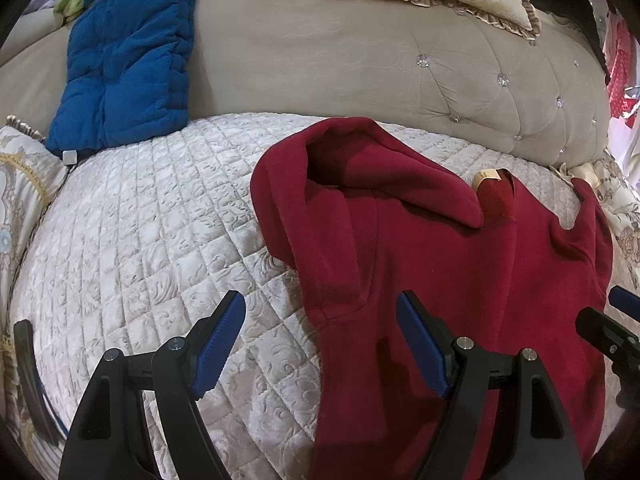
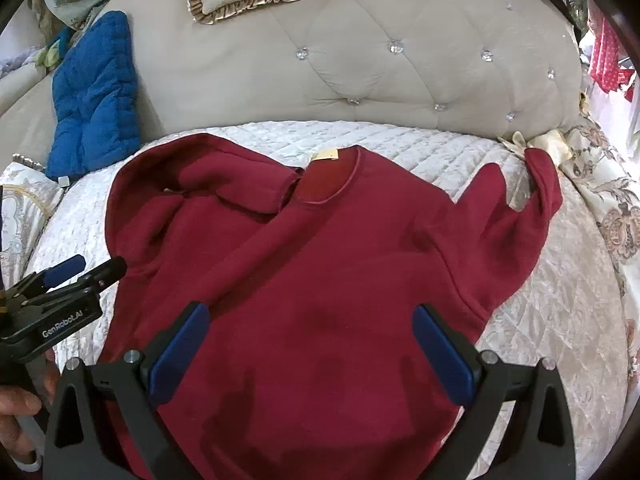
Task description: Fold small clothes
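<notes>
Both pairs of jaws stand wide apart, gripping nothing: the left gripper (image 1: 320, 344) hovers over the edge of the red sweatshirt (image 2: 320, 272), the right gripper (image 2: 312, 344) over its middle. It lies spread on the quilted bedspread (image 1: 140, 220), one sleeve (image 2: 208, 184) folded inward. A pinch might snag quilt with fleece and skew the fold.
</notes>
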`<state>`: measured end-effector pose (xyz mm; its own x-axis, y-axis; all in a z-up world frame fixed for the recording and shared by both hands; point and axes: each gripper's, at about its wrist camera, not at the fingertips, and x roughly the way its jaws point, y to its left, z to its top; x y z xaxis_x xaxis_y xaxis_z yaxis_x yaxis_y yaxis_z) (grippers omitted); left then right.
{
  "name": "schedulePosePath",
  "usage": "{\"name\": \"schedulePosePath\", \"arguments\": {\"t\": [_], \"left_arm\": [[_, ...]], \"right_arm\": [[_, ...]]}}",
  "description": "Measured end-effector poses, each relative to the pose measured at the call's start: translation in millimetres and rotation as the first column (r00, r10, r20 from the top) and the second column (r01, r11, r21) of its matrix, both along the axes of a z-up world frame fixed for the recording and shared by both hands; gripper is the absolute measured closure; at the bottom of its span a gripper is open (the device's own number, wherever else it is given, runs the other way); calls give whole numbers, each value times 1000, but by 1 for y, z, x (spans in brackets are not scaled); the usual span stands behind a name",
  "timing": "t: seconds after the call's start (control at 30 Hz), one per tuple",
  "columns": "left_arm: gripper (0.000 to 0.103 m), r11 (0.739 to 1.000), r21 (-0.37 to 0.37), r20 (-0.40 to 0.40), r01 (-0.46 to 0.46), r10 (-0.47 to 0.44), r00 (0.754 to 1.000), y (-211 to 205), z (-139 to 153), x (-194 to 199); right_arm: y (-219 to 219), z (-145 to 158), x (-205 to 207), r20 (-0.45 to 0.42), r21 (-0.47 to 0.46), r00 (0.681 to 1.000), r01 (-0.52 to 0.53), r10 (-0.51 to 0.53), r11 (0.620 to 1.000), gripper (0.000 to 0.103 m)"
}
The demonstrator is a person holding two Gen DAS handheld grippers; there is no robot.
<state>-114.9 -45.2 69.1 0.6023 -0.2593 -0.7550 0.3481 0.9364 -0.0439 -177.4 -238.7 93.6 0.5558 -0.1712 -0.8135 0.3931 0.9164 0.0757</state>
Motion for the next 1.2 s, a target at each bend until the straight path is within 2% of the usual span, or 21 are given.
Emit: {"name": "schedulePosePath", "arguments": {"t": [1.2], "left_arm": [[44,1000,10,5,-2,2,1000,-4,-1,2]], "right_arm": [[-4,-12,15,-37,24,999,4,-3,1000,0]]}}
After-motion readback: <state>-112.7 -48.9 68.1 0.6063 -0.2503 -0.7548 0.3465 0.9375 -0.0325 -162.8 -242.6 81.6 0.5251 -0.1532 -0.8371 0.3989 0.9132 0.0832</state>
